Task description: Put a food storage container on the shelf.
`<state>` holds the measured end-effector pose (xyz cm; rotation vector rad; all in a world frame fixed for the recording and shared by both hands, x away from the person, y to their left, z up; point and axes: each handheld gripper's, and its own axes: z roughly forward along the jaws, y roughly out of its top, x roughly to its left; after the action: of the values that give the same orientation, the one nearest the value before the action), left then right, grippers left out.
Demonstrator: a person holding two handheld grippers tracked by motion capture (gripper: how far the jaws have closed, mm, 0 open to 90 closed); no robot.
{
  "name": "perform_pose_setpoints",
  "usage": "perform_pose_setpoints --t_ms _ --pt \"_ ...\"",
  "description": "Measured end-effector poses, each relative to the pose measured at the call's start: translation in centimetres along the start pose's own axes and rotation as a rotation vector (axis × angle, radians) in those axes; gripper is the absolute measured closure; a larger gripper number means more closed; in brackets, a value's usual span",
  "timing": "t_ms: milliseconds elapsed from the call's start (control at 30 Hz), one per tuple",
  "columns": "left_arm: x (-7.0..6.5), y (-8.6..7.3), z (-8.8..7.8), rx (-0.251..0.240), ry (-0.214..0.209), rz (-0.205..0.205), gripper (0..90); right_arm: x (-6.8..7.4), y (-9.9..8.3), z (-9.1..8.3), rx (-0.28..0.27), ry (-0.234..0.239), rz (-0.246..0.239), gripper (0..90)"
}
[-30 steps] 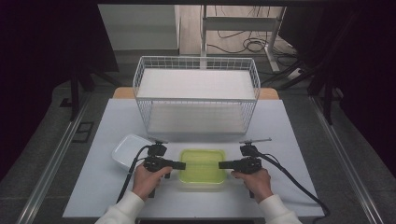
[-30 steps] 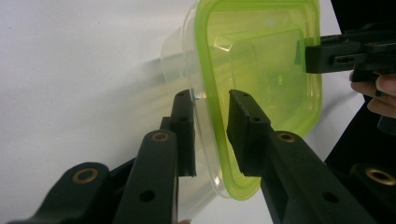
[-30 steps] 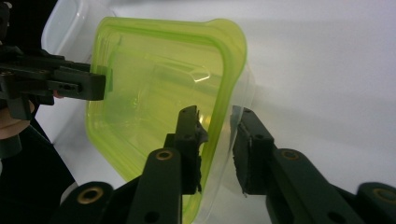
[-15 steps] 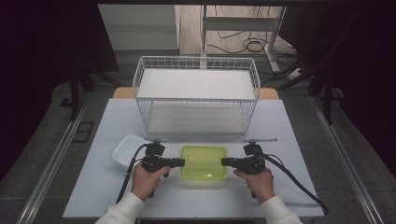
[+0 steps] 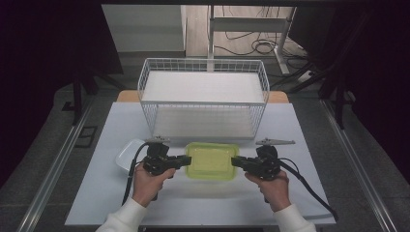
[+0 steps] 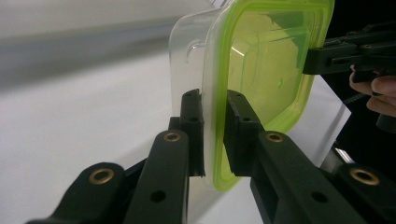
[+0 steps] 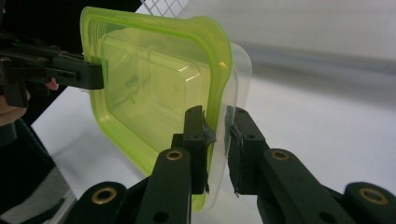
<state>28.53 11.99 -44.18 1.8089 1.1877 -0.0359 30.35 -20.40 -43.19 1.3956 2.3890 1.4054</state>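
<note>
High view: the container (image 5: pixel 212 160) hangs between the left gripper (image 5: pixel 181 161) and the right gripper (image 5: pixel 235 162), near the front edge of the table (image 5: pixel 106 193), in front of the wire basket (image 5: pixel 203 99).
Left gripper view: the jaws of the left gripper (image 6: pixel 214 135) stand narrow, clamped on the lidded rim at one short end of the container (image 6: pixel 268 65).
Right gripper view: the jaws of the right gripper (image 7: pixel 219 140) are likewise narrow, pinching the rim at the opposite end of the container (image 7: pixel 154 88).
Weight: judged light; thin plastic, nothing visible inside.
Stiffness: lid rim fairly stiff, clear walls likely to flex under a hard squeeze.
Slipperiness: smooth, glossy plastic, so a shallow pinch could slide off.
Where to hold: the rim at both short ends, as now, kept level.
Look: rectangular clear tub with rounded corners and a translucent lime-green lid seated on top.
Neighbour: a white tray (image 5: pixel 128 154) lies on the table beside the left hand (image 5: pixel 147 182).
</note>
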Motion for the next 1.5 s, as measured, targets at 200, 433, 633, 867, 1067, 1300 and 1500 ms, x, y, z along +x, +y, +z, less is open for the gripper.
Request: perform_pose_setpoints --t_ms 200,433,633,867,1067,1300,1500 --pt "-0.4 0.3 -0.7 -0.019 0.005 0.027 79.4 0.6 0.4 -0.5 -0.022 -0.003 -0.040 77.6" --pt "-0.4 0.5 -1.1 -0.032 0.001 0.035 79.3 1.2 0.6 -0.7 -0.027 -0.022 -0.084 76.9" --pt "-0.4 0.5 -1.0 -0.039 0.010 0.032 79.3 1.0 0.8 -0.5 -0.028 -0.020 -0.088 76.9" --pt "-0.5 1.1 -1.2 -0.049 0.021 0.043 79.4 0.9 1.3 -0.4 -0.039 -0.013 -0.100 76.9" --pt "-0.4 2.0 -1.6 -0.067 0.021 0.049 79.3 1.1 2.1 -0.5 -0.054 -0.016 -0.119 76.7" --pt "-0.6 3.7 -2.2 -0.087 0.022 0.072 79.3 1.3 4.2 -1.2 -0.073 -0.025 -0.150 76.8" --pt "-1.2 4.9 -2.5 -0.113 0.023 0.092 79.3 1.4 5.5 -2.0 -0.098 -0.034 -0.169 76.8"
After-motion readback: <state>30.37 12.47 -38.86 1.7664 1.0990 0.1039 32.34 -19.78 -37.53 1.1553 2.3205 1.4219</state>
